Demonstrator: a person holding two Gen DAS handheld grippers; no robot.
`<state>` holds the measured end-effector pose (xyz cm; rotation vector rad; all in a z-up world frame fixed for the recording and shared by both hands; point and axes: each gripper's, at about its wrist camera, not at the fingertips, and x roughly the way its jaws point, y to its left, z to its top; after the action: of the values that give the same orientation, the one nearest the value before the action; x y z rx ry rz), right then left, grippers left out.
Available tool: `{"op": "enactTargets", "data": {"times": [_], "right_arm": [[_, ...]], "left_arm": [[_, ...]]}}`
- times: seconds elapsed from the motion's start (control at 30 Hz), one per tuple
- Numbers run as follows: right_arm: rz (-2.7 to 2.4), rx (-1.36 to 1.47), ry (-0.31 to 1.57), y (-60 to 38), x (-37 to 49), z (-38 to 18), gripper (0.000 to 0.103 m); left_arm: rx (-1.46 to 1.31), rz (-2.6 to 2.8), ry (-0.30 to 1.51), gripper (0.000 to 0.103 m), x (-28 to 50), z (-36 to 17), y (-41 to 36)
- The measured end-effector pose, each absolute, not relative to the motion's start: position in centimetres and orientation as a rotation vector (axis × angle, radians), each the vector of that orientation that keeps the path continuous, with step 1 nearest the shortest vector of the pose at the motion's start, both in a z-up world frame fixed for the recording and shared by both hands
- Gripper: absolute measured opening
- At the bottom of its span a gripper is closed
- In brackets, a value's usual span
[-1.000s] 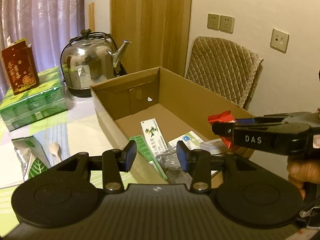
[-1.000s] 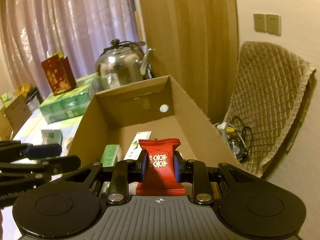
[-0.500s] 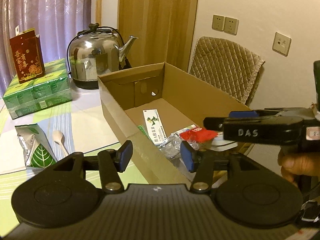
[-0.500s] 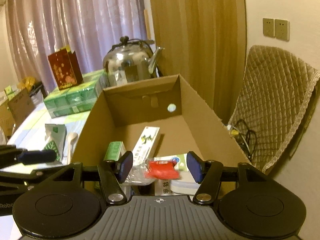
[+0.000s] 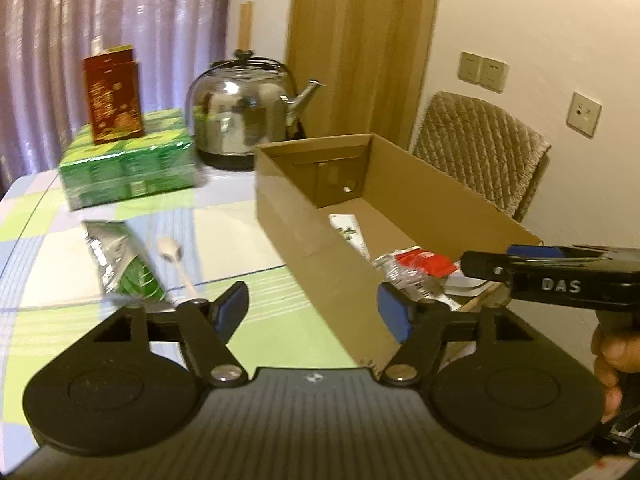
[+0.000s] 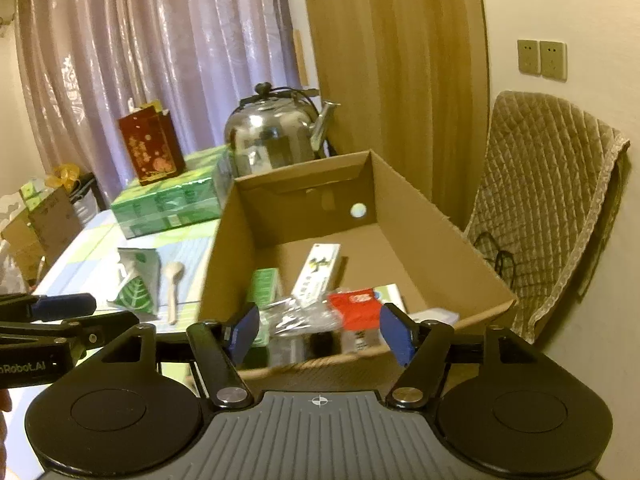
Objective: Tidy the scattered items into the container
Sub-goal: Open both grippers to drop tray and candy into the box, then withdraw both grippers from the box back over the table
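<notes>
We have both grippers empty just now. Our right gripper (image 6: 318, 330) hangs at the near end of the cardboard box (image 6: 432, 216) with its jaws spread wide, and the red packet (image 6: 356, 306) lies inside the box on a clear crinkly wrapper (image 6: 296, 316), among a long white carton (image 6: 318, 274) and a green carton (image 6: 264, 288). That spot makes sense to us: it is the nearest open patch of the box floor, reached without leaning over the tall side walls.

Our left gripper (image 5: 314, 316) also stands wide open, holding nothing, and hovers above the table (image 5: 224, 236) just outside the left wall of the box. We judge it is placed there because the things left to tidy sit on that side: a silver and green pouch (image 5: 120, 260) and a pale spoon (image 5: 176, 260) lie close together on the checked cloth, well clear of the box.

The kettle (image 5: 244, 116), the green packs (image 5: 128, 160) and the red carton (image 5: 114, 94) standing on them sit farther back; we cannot tell if they count as scattered items.

We would take the pouch or spoon next with the left gripper, since it is nearer
</notes>
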<state>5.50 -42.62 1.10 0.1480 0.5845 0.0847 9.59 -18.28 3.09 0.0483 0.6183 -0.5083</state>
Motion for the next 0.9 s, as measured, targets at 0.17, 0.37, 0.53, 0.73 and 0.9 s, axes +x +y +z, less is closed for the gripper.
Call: {"op": "enactTargets", "data": {"times": [0.17, 0.37, 0.53, 0.73, 0.9], "right_arm": [[0.119, 0.148, 0.572, -40.5, 3.9, 2.1, 0.067], [0.186, 0.128, 0.567, -37.1, 2.4, 2.6, 0.068], [0.249, 0.105, 0.577, -34.2, 1.9, 2.6, 0.068], [0.313, 0.083, 0.606, -31.1, 1.5, 1.8, 0.069], [0.358, 0.049, 0.634, -29.1, 1.1, 0.8, 0.069]], "left_arm": [[0.017, -0.447, 0.624, 0.084, 8.2, 3.3, -15.0], [-0.02, -0.344, 0.629, 0.096, 6.7, 3.3, -10.3], [-0.032, -0.265, 0.649, 0.098, 6.1, 3.0, -6.9], [-0.038, -0.204, 0.663, 0.101, 5.3, 2.8, -3.9], [-0.061, -0.175, 0.667, 0.101, 4.8, 2.5, -2.4]]}}
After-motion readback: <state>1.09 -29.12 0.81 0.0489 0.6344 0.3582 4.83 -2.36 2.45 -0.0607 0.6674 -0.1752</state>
